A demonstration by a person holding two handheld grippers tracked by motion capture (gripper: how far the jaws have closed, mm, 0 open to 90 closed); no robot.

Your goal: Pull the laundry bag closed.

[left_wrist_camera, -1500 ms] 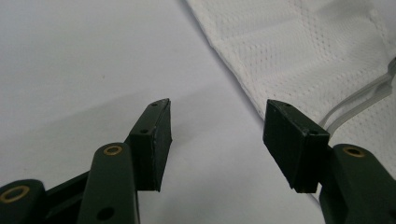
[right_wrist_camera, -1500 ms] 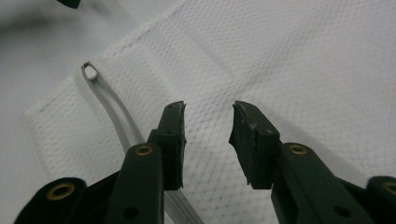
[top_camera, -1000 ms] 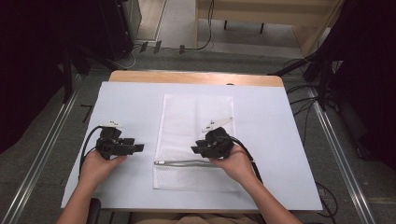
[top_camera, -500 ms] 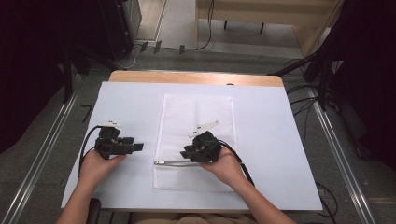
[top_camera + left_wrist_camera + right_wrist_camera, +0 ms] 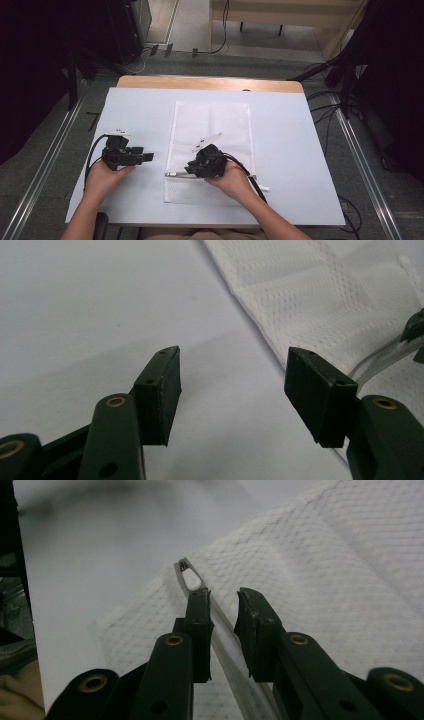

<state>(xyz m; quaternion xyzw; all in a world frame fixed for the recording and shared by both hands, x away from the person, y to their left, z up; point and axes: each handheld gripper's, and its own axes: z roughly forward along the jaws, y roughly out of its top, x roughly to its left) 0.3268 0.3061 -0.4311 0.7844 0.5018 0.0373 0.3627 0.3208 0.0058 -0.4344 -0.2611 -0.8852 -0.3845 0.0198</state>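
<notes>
Right gripper, part-closed, straddles the zip pull to grip it; left gripper waits released beside the bag.

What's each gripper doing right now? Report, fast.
Left gripper: open, empty, beside the mesh bag.
Right gripper: open, jaws straddling the bag's zipper, not clamped.

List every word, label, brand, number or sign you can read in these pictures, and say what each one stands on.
No readable text in any of the three views.
The white mesh bag carries no print or label that I can see.
The left gripper and the right gripper show bare black pads and brass rivets, no markings.
The white table cover is plain.
</notes>
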